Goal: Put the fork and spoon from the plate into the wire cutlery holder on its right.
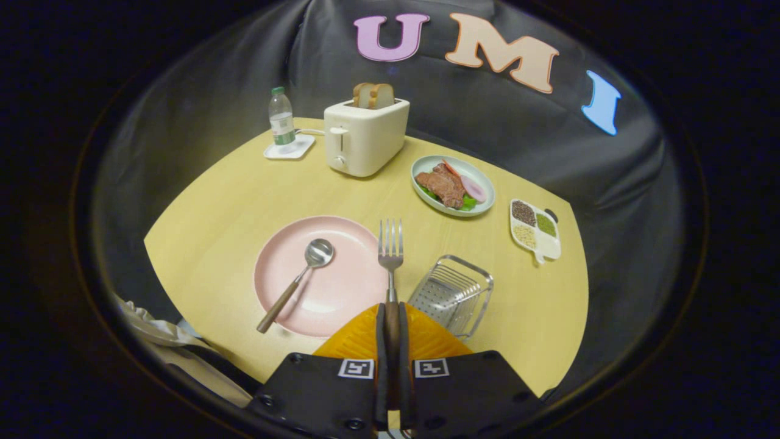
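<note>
Fork (pixel 390 256), wooden-handled, stiff, light, slippery at its metal neck, is being gripped by the handle in the closed gripper (pixel 391 323), hovering over the pink plate's (pixel 341 292) rim beside the wire cutlery holder (pixel 452 294), spoon (pixel 297 281) lying on plate.

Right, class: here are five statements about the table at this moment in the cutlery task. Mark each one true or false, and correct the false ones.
1. The gripper is shut on the fork. True: both fingers press on its handle, tines pointing ahead.
2. The spoon is already in the wire cutlery holder. False: it lies on the pink plate, bowl toward the toaster.
3. The wire cutlery holder has cutlery in it. False: nothing is in it yet.
4. Two slices of bread stick up from the toaster. True.
5. The water bottle lies on its side. False: it stands upright on a white coaster.
</note>
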`<move>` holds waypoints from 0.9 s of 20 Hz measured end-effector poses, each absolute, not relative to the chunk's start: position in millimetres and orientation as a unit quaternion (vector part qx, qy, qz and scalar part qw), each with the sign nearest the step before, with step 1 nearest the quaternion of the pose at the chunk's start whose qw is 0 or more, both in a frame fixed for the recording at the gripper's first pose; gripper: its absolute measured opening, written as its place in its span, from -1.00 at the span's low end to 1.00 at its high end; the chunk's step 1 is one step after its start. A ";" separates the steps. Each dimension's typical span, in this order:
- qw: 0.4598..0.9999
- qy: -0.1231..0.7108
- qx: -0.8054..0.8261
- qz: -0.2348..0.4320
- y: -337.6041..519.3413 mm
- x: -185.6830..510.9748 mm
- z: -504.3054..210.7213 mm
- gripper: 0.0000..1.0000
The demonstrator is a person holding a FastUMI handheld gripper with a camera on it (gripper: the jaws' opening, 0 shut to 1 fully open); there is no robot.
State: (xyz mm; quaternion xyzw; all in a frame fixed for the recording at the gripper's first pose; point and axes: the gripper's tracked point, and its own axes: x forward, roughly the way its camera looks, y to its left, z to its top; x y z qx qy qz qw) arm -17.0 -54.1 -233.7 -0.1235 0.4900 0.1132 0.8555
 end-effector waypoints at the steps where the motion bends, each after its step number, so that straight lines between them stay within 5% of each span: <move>1: 0.854 0.490 -0.131 0.117 -59.5 -17.9 -231.1 -0.80; 18: 0.790 0.582 -0.143 0.128 -124.0 -44.4 -240.1 -0.80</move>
